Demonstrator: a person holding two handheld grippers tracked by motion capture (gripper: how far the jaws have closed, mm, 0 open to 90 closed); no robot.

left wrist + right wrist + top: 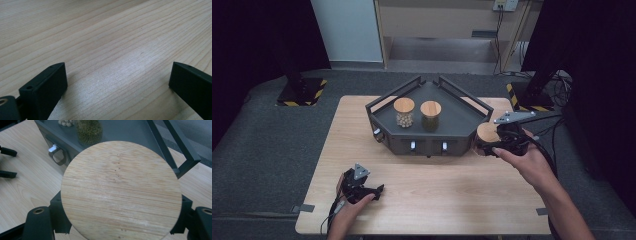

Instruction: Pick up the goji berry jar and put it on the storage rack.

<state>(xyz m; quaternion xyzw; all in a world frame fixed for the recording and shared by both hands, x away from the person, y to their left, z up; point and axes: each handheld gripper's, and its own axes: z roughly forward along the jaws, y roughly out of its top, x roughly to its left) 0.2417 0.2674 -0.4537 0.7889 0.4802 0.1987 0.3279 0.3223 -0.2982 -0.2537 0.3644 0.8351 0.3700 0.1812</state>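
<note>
A jar with a round wooden lid (487,132) stands at the right end of a dark grey rack (427,146). My right gripper (484,144) is shut on that jar below the lid. In the right gripper view the lid (121,190) covers the jar's body, and a black finger (58,216) shows on each side under it. Two more wooden-lidded jars stand on the rack: one with pale beans (404,113) and one with green contents (430,116). My left gripper (378,190) rests open on the table (437,200) at the front left, with bare wood (112,50) between its jaws.
The rack has raised rail edges (175,150) and small metal handles on its front wall (55,150). The green jar (88,131) is just beyond the held lid. Dark floor surrounds the table, with stands and cables at the back.
</note>
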